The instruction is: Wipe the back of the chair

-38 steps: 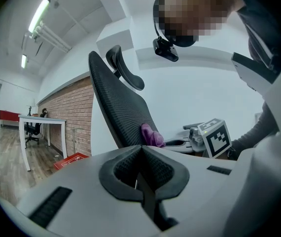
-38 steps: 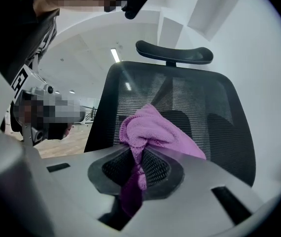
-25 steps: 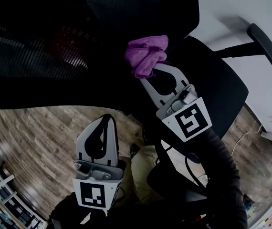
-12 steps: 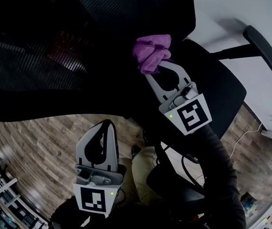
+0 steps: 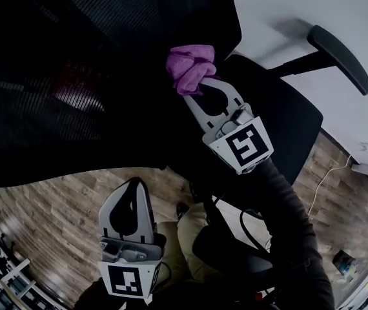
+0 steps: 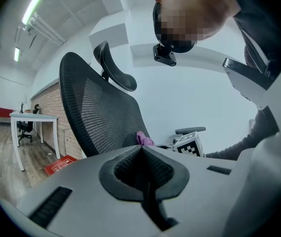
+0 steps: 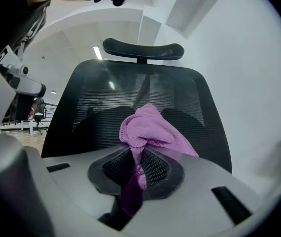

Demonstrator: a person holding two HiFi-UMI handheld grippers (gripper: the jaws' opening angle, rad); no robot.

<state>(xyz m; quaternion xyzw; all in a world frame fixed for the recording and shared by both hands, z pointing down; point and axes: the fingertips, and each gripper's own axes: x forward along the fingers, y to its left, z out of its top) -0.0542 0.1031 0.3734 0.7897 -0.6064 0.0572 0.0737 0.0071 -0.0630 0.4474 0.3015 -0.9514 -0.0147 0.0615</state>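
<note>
**Purple cloth held at the chair's mesh back**

In our head view, the right gripper (image 5: 200,90) holds a bunched purple cloth (image 5: 187,66) at the edge of the black mesh chair back (image 5: 93,50). The left gripper (image 5: 134,186) hangs lower, apart from the chair. In our left gripper view, its jaws meet on nothing. In our right gripper view, the jaws clamp the cloth, with the headrest (image 7: 143,49) above.

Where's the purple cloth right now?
In the head view, upper centre: the purple cloth is clamped in the right tool, by the chair's mesh backrest.
</note>
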